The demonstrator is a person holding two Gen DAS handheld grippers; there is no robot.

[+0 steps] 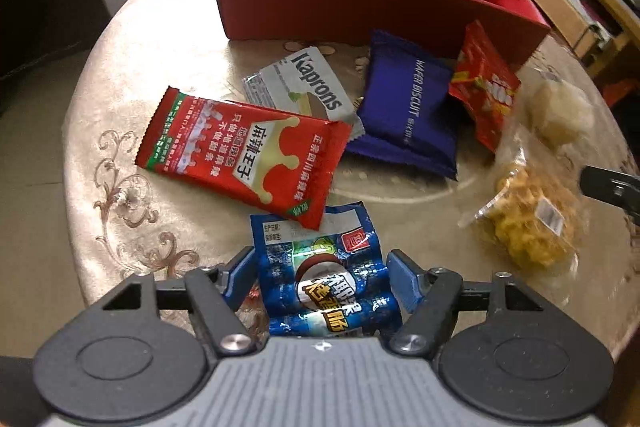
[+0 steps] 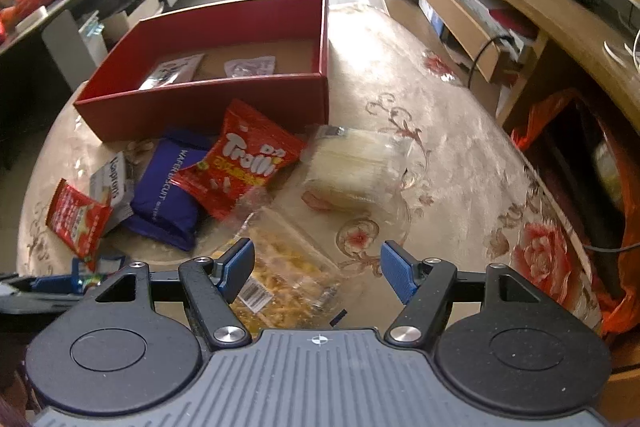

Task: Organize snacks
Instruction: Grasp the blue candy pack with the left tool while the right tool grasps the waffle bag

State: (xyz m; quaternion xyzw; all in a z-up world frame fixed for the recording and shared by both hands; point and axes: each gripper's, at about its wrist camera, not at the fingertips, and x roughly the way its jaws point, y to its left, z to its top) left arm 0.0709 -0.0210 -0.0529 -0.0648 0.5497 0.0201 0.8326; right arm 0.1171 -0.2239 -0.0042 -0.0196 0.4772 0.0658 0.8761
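Left gripper: jaws spread, blue packet lying between the pads on the table; the right pad shows a gap, and at the left pad contact cannot be told. Red packet at 12 o'clock of this claw, its lower corner overlapping the blue packet's top edge. Kaprons wrapper behind it, partly tucked under. Purple wafer pack at 1 o'clock, with a Trolli bag leaning on its right edge. Red box at 12 o'clock, far side (two flat packets inside, seen from the right wrist). Right gripper: jaws spread, clear bag of yellow snack beneath them, off-centre toward the left pad; contact cannot be told. Pale wrapped block at 12 o'clock of this claw, the box at 11 o'clock, the Trolli bag between them.
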